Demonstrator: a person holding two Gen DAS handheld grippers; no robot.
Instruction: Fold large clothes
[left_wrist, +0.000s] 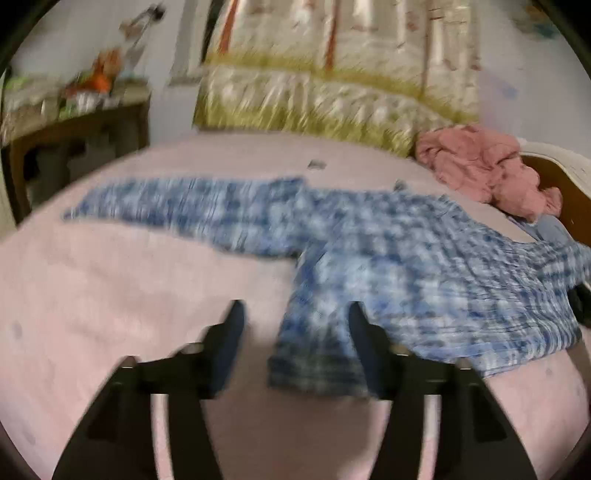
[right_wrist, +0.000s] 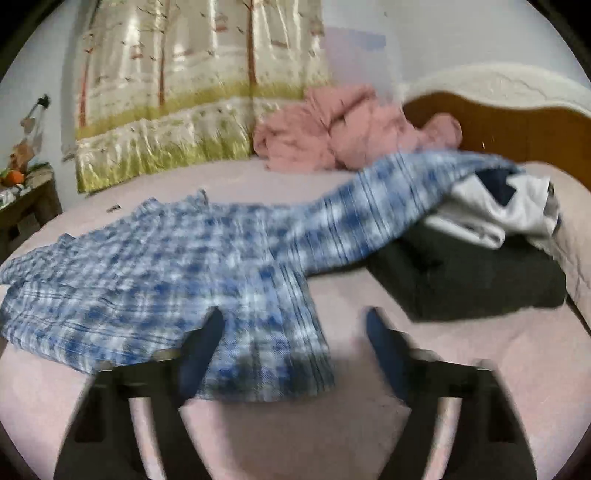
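Observation:
A blue-and-white plaid shirt lies spread on the pink bed, one sleeve stretched out to the left. My left gripper hovers open over the shirt's lower left corner, and the cloth lies flat beneath the jaws, unpinched. In the right wrist view the same shirt runs its other sleeve up over a pile of clothes. My right gripper is open above the lower right corner of the hem, with nothing gripped. Both views are motion-blurred.
A crumpled pink blanket sits at the head of the bed by the wooden headboard. A dark folded garment and white clothing lie at right. A cluttered side table stands left; a patterned curtain hangs behind.

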